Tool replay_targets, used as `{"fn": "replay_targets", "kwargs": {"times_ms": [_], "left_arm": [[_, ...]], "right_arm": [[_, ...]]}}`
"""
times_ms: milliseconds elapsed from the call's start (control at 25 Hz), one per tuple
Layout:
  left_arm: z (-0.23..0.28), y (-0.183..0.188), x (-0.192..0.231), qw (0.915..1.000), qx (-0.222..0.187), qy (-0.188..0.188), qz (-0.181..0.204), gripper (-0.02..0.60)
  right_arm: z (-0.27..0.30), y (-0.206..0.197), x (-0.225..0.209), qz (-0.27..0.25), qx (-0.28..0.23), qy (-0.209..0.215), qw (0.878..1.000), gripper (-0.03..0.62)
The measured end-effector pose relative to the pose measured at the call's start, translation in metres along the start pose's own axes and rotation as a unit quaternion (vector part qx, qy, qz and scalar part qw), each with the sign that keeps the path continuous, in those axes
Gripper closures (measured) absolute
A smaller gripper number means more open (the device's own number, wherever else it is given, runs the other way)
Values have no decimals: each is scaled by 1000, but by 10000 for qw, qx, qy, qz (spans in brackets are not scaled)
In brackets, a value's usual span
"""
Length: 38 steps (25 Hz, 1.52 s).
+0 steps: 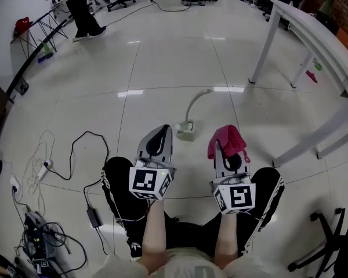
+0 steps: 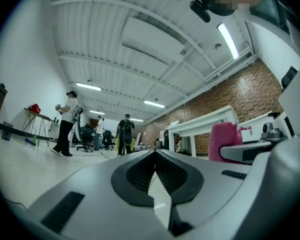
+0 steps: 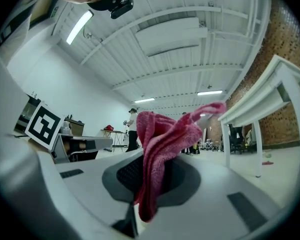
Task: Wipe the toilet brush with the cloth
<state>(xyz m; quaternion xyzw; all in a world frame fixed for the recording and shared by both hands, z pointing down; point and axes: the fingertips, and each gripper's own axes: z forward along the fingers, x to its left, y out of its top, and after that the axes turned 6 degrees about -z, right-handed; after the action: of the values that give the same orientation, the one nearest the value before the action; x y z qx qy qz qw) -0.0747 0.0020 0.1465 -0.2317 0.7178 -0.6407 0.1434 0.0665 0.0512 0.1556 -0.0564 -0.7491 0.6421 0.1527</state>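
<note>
The floor (image 1: 162, 68) is shiny white tile, in a big room with a brick wall (image 2: 240, 94). The toilet brush (image 1: 188, 120) is on the floor in front of me, and I tell every place from it. My left tongs (image 1: 161, 133) are just left of the brush, shut tight with nothing in them. My right tongs (image 1: 227, 155) are just right of the brush, shut on the pink cloth (image 1: 226, 139), which sticks out in a bunch. Further right of the brush is a long white table (image 1: 313, 28). Left of the brush lie cables (image 1: 75, 155). Behind the brush the floor is wide open, up to people (image 1: 81, 10) far off.
</note>
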Motion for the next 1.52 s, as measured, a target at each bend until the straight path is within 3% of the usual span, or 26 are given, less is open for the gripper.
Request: {"fn": "replay_targets", "kwargs": {"times_ms": [320,600,840,920,1040,1120,1280,1520], "left_arm": [[36,-23,49,9994,304,17,-162,578],[30,-15,52,9994,197,-77,-283,578],[28,31,37,9994,-167,-287,-93,578],[33,31,31,9995,-115,-283,-27,578],[44,1,35,9995,71,-18,-293,578],[57,-36,42,9985,308,134,-423,577],[92,-121,66,9949,805,243,-564,578],[139,-243,112,9874,1380,357,-689,578]], "right_arm": [[57,0,-7,-12,76,-27,10000,562],[61,-4,14,47,138,59,9999,562],[60,86,1,-165,-539,-70,9984,562],[60,87,-6,-49,-591,-43,9982,562],[69,31,-24,130,-42,-71,9999,562],[82,-19,-31,258,332,34,9991,562],[125,-115,-51,801,577,31,9951,562],[193,-276,-69,514,1311,116,9900,562]]}}
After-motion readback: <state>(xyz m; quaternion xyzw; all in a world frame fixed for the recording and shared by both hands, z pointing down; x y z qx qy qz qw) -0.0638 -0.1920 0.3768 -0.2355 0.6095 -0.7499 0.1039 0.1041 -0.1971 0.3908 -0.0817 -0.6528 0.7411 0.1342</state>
